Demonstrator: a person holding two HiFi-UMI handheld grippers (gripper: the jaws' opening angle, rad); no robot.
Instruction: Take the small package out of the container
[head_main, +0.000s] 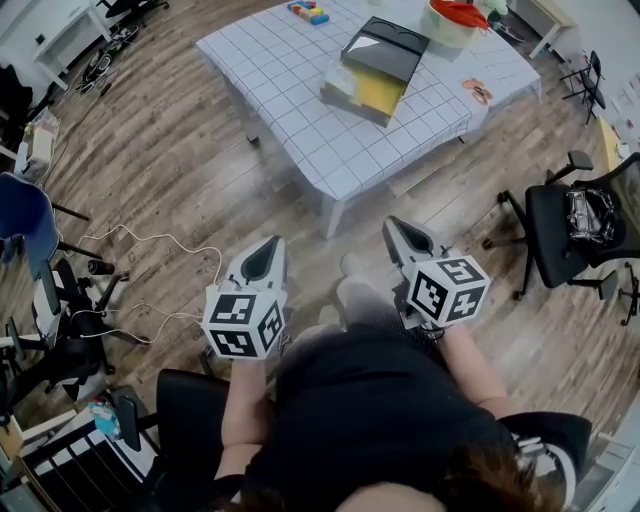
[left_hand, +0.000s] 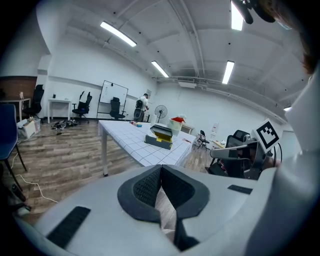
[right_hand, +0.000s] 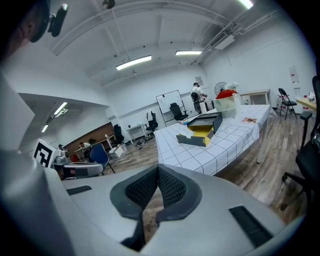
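Observation:
The container, a grey box (head_main: 375, 72) with a yellow inside and a raised dark lid, stands on the white gridded table (head_main: 300, 60) far ahead of me. A pale packet (head_main: 340, 78) lies at its left end. Both grippers hang low over the wood floor, close to the person's body and well short of the table. The left gripper (head_main: 262, 250) is shut with nothing in it, and so is the right gripper (head_main: 398, 228). The left gripper view has its pads (left_hand: 150, 185) pressed together below the distant box (left_hand: 161, 136). In the right gripper view the box (right_hand: 200, 132) stands above closed pads (right_hand: 170, 187).
On the table are coloured blocks (head_main: 308, 12), a red-lidded tub (head_main: 455, 20) and a small card (head_main: 477, 90). A black office chair (head_main: 560, 235) is at the right. At the left are a blue chair (head_main: 25, 215) and white cables (head_main: 160, 245) on the floor.

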